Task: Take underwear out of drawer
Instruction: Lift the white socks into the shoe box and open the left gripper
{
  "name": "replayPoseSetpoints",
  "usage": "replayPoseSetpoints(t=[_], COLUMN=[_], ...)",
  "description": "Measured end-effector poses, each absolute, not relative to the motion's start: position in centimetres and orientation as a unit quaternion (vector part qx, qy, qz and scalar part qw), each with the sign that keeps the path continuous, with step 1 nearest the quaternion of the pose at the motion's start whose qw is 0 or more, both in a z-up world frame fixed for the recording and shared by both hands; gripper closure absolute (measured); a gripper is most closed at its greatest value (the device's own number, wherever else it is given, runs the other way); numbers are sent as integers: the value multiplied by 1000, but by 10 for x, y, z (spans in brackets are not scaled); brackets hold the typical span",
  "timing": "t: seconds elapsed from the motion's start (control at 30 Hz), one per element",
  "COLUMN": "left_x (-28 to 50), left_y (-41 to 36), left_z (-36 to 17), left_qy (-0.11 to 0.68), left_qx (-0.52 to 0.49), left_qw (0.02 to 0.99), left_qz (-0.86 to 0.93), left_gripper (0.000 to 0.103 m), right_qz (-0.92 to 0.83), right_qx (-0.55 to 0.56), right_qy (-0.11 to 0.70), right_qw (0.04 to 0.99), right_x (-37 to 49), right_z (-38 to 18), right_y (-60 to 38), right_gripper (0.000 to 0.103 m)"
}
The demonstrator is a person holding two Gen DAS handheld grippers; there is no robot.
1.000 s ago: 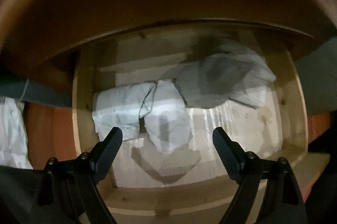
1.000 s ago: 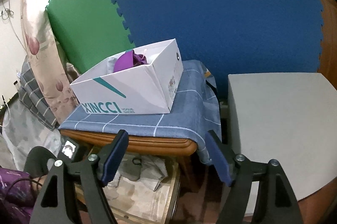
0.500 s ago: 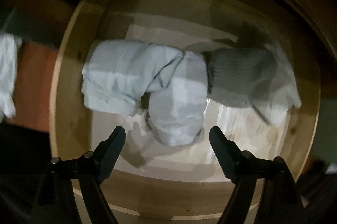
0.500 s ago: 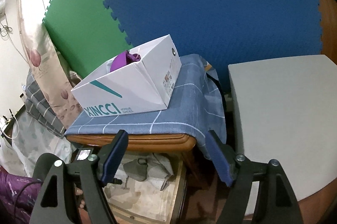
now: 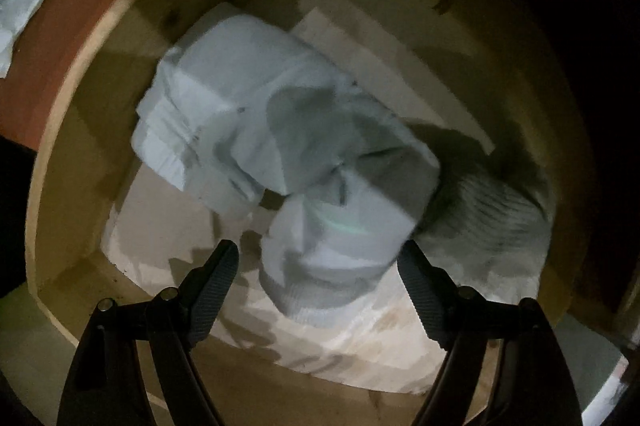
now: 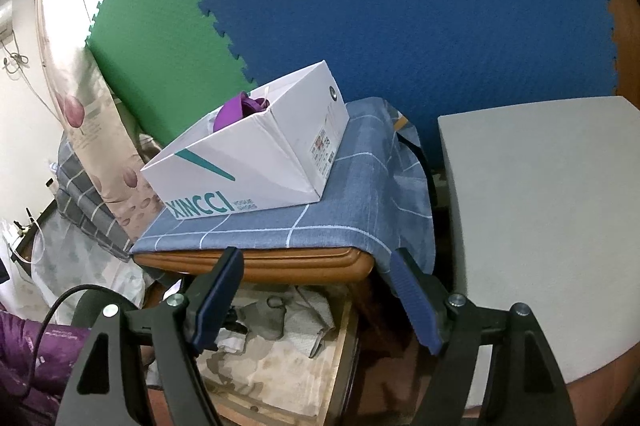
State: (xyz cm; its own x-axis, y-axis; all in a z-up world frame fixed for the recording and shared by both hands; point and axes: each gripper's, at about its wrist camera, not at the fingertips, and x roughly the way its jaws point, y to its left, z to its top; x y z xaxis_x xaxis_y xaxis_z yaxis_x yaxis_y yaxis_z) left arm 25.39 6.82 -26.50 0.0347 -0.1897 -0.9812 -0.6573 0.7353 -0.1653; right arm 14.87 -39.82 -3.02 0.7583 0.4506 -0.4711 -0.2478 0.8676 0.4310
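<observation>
Underwear [image 5: 280, 146] inside wooden drawer [image 5: 100, 66]

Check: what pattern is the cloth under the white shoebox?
Blue cloth with a thin white grid; clearest in the right wrist view.

Left gripper [image 5: 318, 264] dropped deeper into the drawer [image 5: 60, 162] and rolled round, now straddling the pale folded underwear [image 5: 280, 146], jaws narrowed a touch, pads still clear of it. Underwear looming larger, slanted across the left wrist view.
</observation>
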Motion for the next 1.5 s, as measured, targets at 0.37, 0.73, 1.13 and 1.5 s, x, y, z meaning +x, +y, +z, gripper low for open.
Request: replayPoseSetpoints(t=[0.37,0.73,1.13,1.5], left_x=[254,223,190,202], left_y=[73,50,33,-6], left_z=[-251,-201,-106,20], left_qy=[657,667,609,532], left_qx=[-353,-307,-204,-154], left_qw=[648,679,759,809], left_qz=[153,-5,-108,-198], left_gripper=[67,67,67,66], right_qz=[187,177,170,170], right_qx=[172,162,147,149], right_qy=[295,301,311,311], right_qw=[921,923,924,923], right_x=[151,155,159,160], right_z=[-32,-34,-36,-35], right_y=[-399,-396,-389,-390], right_gripper=[25,25,25,25])
